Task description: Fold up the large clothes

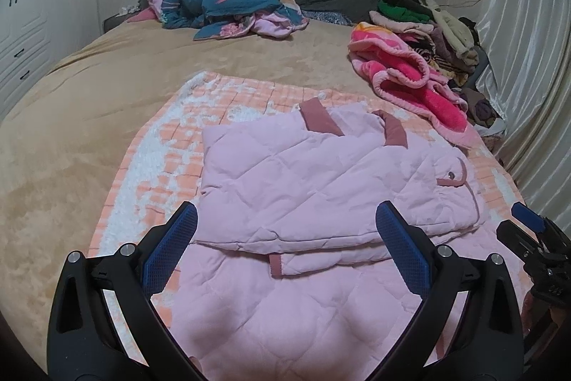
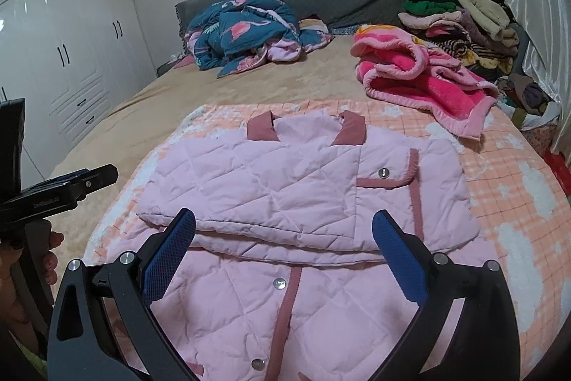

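Left gripper (image 1: 285,238) spread and empty at 7 o'clock, pink quilted jacket (image 2: 285,195) centred on the checked blanket (image 2: 517,195) atop the bed (image 1: 89,95), sleeves folded across, lower half unfolded, final fold judged outstanding, right gripper (image 2: 283,238) likewise spread, empty, at 5 o'clock.
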### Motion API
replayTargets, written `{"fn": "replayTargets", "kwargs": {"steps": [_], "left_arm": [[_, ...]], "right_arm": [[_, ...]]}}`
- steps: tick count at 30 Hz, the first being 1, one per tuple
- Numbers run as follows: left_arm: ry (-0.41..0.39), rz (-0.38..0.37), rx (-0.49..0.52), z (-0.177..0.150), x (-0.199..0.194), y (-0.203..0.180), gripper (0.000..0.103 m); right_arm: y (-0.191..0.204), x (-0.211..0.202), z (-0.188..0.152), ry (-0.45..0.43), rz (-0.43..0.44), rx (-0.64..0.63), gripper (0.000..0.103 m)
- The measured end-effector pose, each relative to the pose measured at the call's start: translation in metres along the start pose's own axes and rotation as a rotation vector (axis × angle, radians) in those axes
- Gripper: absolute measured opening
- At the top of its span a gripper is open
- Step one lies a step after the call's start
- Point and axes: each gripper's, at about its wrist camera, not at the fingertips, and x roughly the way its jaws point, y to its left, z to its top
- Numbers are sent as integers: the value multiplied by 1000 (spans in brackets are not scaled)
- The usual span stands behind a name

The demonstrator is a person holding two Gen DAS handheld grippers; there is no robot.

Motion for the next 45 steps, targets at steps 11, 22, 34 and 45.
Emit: {"fn": "replayTargets", "kwargs": {"steps": [11,22,34,45], "left_arm": [[-44,-8,24,-1,-21,-7,94],[-94,-6,75,-9,-48,-22,94],[-113,-43,113,-25,-72,-45,94],[-89,-43,108,-45,-90,-45,94]], "right_arm": [[-7,-26,-5,-34,-24,21,99],[-13,-57,-8,-60,-44,21,99],[-19,-86,-9,-83,-48,27,99],[-19,-107,-18,-86,-30,34,99]]}}
